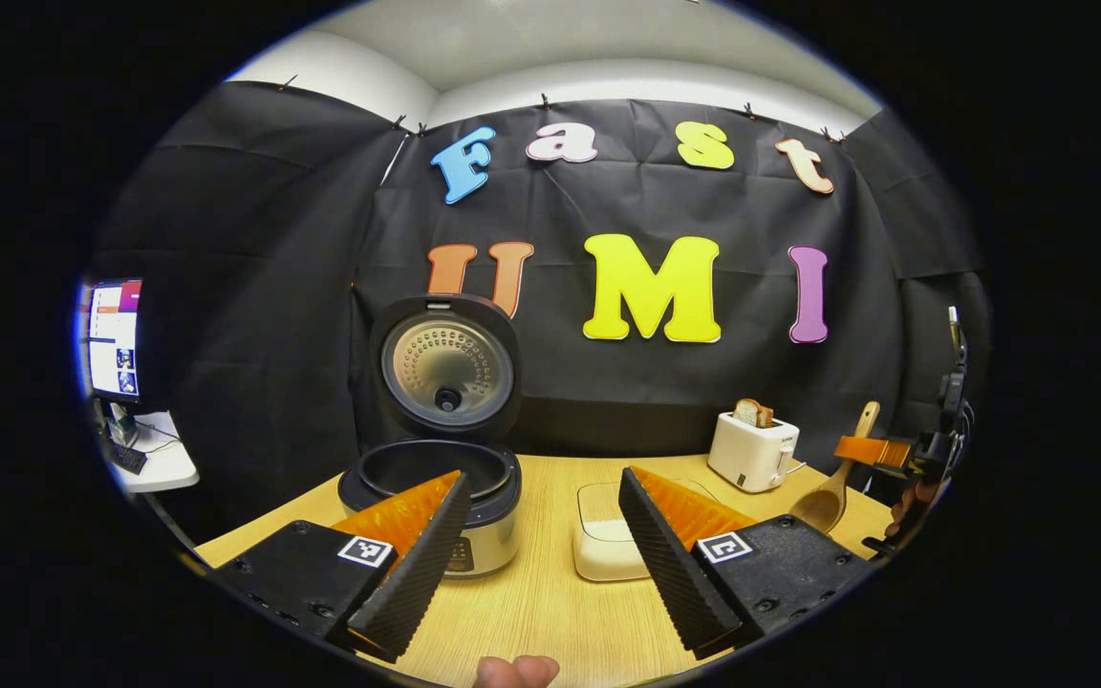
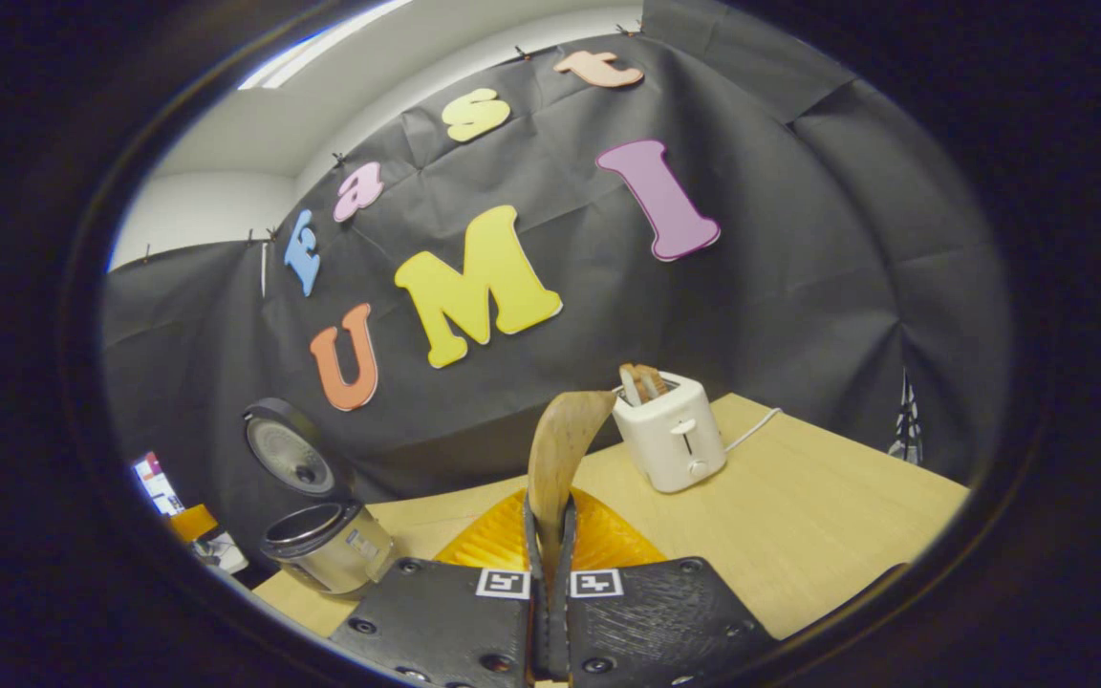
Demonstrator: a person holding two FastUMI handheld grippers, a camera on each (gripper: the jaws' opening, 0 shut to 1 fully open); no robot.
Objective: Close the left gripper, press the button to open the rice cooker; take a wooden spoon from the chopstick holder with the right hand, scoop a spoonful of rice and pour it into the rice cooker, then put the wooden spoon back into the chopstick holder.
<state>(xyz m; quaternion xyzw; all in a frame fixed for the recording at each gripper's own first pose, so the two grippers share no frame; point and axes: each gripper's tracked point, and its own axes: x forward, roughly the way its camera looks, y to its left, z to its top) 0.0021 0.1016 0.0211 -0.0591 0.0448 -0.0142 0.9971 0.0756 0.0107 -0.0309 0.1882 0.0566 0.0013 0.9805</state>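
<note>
A: Rice cooker [image 1: 431,497] sits at the left back of the bench [image 1: 541,592], lid [image 1: 445,368] standing fully upright, the dark inner pot rim exposed. In the right gripper view the same cooker [image 2: 326,545] is low on the left, close to the bench's near-left edge.

B: And the wooden spoon [image 2: 560,459]?

A: Pinched by its handle in the right gripper [image 2: 550,573], jaws clenched tight on it, bowl sticking up and forward. From the left gripper view you see that spoon [image 1: 832,487] at the far right, bowl angled down toward the bench, with the right gripper [image 1: 880,451] gripping high on the handle.

B: Left gripper?

A: Left gripper [image 1: 546,545] hangs over the front of the bench, jaws spread wide and grasping nothing. One finger lies in front of the cooker's front panel, the other in front of the white rice container [image 1: 608,535].

B: Room to move?

A: That container sits just right of the cooker, a strip of bare bench between them. The toaster [image 1: 751,449] with bread in it stands well back on the right near the wall. In the right gripper view, open bench runs right of the toaster [image 2: 670,430] out to the far edge, crossed only by its cord. A monitor [image 1: 114,334] sits off the bench on the far left.
</note>
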